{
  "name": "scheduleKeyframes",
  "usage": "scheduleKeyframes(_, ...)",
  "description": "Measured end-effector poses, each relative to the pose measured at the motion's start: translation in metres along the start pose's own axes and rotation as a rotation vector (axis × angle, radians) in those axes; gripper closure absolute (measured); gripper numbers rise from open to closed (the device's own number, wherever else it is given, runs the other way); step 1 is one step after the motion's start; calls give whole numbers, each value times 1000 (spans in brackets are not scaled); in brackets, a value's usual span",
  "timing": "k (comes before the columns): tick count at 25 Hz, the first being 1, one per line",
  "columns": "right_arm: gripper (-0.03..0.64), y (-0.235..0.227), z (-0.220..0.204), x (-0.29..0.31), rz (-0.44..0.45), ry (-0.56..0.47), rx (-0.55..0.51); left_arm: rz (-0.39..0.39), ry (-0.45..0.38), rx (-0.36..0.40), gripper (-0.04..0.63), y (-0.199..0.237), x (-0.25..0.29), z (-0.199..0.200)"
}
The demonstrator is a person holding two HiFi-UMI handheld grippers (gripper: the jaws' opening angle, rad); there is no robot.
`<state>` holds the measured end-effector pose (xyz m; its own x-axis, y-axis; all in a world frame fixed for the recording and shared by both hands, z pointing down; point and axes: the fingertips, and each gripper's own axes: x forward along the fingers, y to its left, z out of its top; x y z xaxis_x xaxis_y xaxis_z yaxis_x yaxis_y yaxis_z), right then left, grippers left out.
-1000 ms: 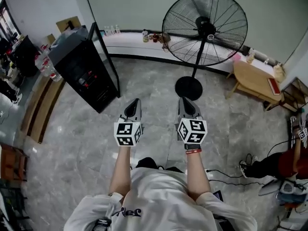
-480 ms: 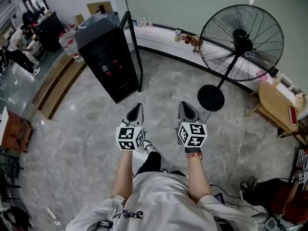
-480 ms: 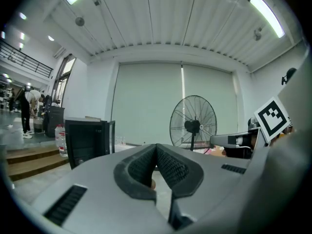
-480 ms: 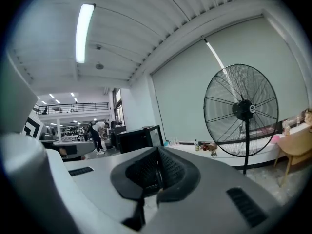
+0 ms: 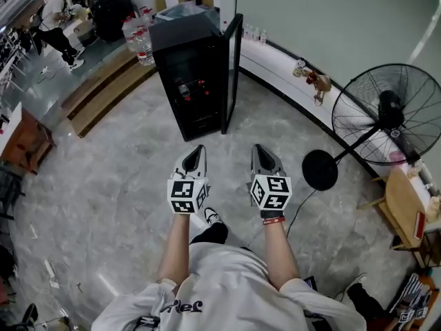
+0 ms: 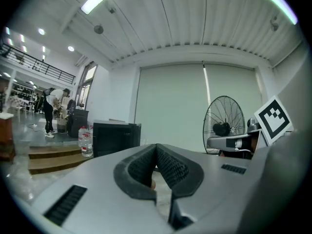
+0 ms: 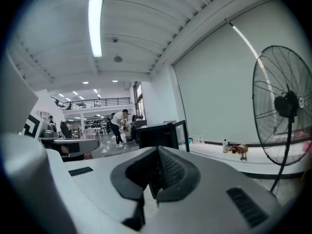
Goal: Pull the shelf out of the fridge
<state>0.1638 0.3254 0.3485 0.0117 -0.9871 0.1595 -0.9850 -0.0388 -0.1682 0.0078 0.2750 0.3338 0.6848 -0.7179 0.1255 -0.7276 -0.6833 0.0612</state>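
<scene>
You carry the left hand-held gripper (image 5: 196, 152) and right hand-held gripper (image 5: 260, 150) empty, jaws together, because the open fridge (image 5: 185, 81) stands well ahead.

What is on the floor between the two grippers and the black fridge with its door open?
Nothing. In the head view only bare grey stone floor separates the left gripper and the right gripper from the fridge.
</scene>
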Motion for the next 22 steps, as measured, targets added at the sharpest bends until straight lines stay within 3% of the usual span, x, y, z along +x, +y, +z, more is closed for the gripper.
scheduleKeyframes(13,601,92,25,160,219,41,-40,158,-9,-25,578,132,44,29)
scheduleKeyframes(22,601,115,37,250,266,47,-56,194,-23,-24,578,204,88,40)
